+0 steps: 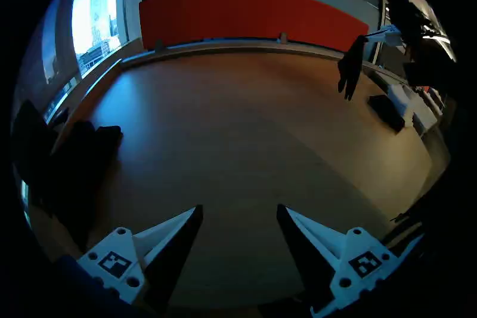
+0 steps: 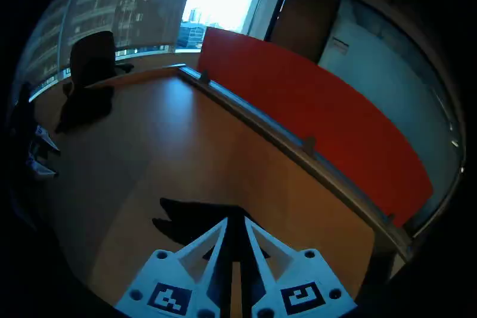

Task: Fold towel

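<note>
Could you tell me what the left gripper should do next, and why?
Probably bring the left gripper to the dark towel, low down: its fingers are open and empty, while the right gripper holds it dangling above the table.

- Brown wooden tabletop [image 1: 238, 139]: a broad bare stretch lies ahead of the left gripper [image 1: 239, 213], whose fingers are spread wide with nothing between them.
- Long red partition panel [image 1: 250, 17]: stands upright along the far edge and walls off that side.
- Dark chair [image 1: 77, 163]: crowds the table's left edge, by the window.
- Dark towel [image 1: 350, 67]: hangs limp above the far right, pinched in the right gripper [image 2: 235, 220].
- Dark blocky object [image 1: 386, 112]: sits on the right side, too dim to identify.
</note>
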The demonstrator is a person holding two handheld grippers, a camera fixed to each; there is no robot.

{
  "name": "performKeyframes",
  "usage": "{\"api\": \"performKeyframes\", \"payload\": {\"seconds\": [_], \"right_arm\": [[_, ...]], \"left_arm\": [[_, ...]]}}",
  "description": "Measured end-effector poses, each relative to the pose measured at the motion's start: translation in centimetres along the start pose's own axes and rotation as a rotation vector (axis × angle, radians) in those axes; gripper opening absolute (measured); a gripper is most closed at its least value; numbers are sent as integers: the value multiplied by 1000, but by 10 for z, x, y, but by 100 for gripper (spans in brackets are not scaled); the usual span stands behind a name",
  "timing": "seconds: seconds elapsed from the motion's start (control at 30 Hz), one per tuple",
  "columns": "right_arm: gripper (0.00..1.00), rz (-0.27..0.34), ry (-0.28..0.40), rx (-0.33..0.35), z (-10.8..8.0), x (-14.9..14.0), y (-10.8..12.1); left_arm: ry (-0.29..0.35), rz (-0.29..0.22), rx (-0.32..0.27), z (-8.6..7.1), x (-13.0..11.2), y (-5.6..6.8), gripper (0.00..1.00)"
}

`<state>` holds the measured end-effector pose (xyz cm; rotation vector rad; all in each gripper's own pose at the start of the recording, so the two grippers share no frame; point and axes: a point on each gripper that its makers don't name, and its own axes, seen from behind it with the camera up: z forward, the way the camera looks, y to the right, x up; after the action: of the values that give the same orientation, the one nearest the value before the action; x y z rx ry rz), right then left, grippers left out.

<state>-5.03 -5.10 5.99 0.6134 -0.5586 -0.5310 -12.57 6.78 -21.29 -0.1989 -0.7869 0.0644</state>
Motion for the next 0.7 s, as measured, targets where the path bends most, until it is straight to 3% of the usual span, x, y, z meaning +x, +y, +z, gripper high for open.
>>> {"api": "performKeyframes", "payload": {"seconds": [0.7], "right_arm": [[5, 61, -106, -104, -28, -72, 123]], "left_arm": [[-33, 27, 5, 6, 9, 17, 92]]}}
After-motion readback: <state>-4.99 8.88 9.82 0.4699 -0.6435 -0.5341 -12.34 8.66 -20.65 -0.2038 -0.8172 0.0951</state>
